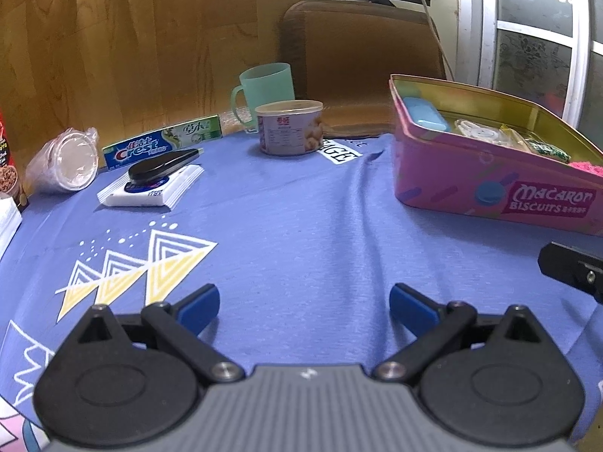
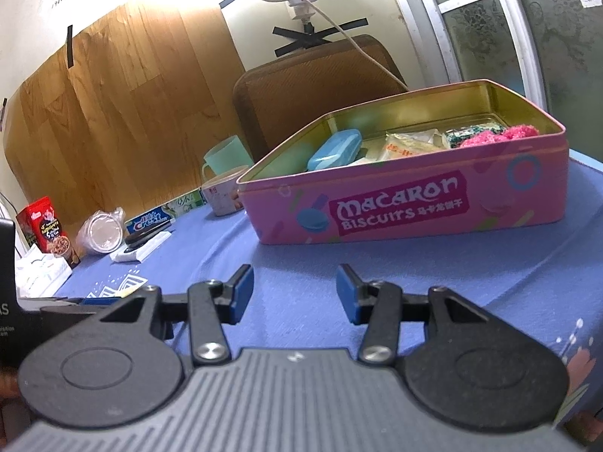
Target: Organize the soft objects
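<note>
Left claw (image 1: pixel 304 307) hangs wide open and empty over the blue cloth on the worktop (image 1: pixel 301 218) — the tissue pack (image 1: pixel 150 190) lies ahead and off to its left, long side slanting away. Right claw (image 2: pixel 294 293), half open and empty too, faces the pink tin (image 2: pixel 407 203) — so left's nearer the pack.

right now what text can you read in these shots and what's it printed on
"Macaron Biscuits": side of the pink tin
"Crest": toothpaste box
"AGE", partly cut off: white patch on the blue cloth
Chinese characters after "Biscuits": too small to read
Can label, red box, tissue pack: too blurred
</note>
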The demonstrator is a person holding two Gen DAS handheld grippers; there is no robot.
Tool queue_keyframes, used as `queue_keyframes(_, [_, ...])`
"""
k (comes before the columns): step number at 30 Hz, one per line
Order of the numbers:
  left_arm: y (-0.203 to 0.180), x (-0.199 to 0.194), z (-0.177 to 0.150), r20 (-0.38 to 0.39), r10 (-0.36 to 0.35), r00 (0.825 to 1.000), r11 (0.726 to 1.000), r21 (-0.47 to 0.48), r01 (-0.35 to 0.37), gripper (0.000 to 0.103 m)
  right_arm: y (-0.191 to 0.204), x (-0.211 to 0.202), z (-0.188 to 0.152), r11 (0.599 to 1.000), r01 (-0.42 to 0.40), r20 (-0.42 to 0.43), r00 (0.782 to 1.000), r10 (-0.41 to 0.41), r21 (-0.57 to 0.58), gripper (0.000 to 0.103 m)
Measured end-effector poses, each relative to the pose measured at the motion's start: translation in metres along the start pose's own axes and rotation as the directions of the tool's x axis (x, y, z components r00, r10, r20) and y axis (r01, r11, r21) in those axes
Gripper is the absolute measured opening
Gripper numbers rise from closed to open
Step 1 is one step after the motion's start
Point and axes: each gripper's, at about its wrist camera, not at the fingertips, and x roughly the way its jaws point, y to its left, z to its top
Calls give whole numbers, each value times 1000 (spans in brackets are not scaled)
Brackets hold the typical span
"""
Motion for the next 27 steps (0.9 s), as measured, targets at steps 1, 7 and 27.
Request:
queue_keyframes(1, [1,0,0,0,1,1000,1000,-3,-1,100,1,0,0,1000,0,-1,1000,0,-2,51])
queue_keyframes(7, [6,1,-1,-2,2,1000,1000,-12,-2,101,4,2,-2,1000,-1,-12,1000,1,-13,51])
queue_keyframes(27, [8,2,-4,5,-2,1000,1000,-19,2,102,9,6,-5,999,-6,-37,999,5,-32,55])
